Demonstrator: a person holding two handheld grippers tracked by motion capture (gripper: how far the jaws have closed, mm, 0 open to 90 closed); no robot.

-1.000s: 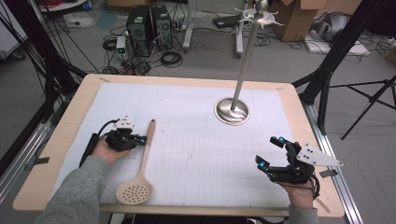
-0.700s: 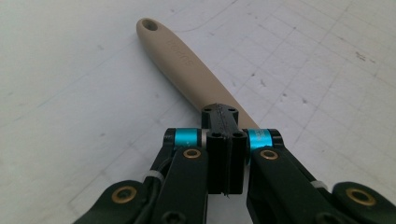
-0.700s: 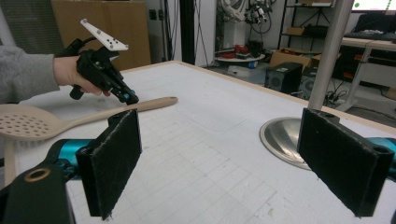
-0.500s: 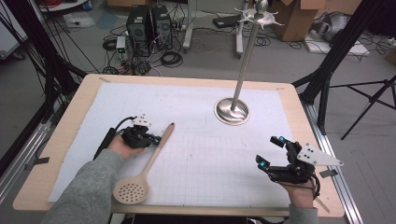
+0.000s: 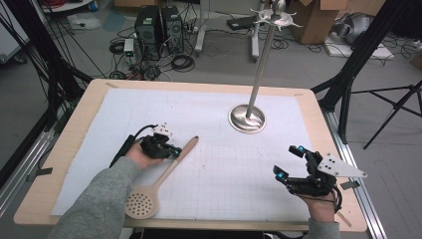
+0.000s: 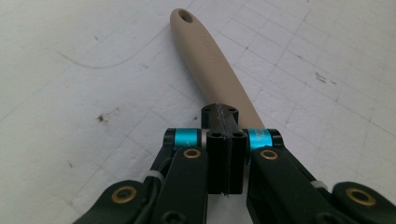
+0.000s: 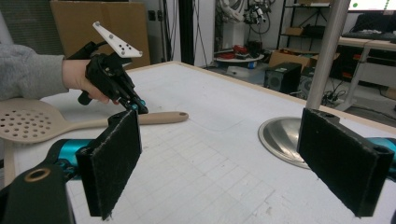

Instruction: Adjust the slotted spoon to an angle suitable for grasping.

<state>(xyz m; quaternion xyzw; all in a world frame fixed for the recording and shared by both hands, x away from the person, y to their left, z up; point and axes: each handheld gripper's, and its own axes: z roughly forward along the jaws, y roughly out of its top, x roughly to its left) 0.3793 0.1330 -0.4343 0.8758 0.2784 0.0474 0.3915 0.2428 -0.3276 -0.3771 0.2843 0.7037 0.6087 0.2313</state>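
My left gripper (image 5: 173,149) is clamped on the slotted spoon's (image 5: 164,174) handle for carrying toward the stand (image 5: 247,118) at two o'clock, while my right gripper (image 5: 287,162) waits spread apart.

High view looks down; gripper views sit low (both share the spoon (image 5: 161,179)).

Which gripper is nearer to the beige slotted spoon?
Left. The left gripper is shut on the slotted spoon handle; the right gripper stands open, well apart.
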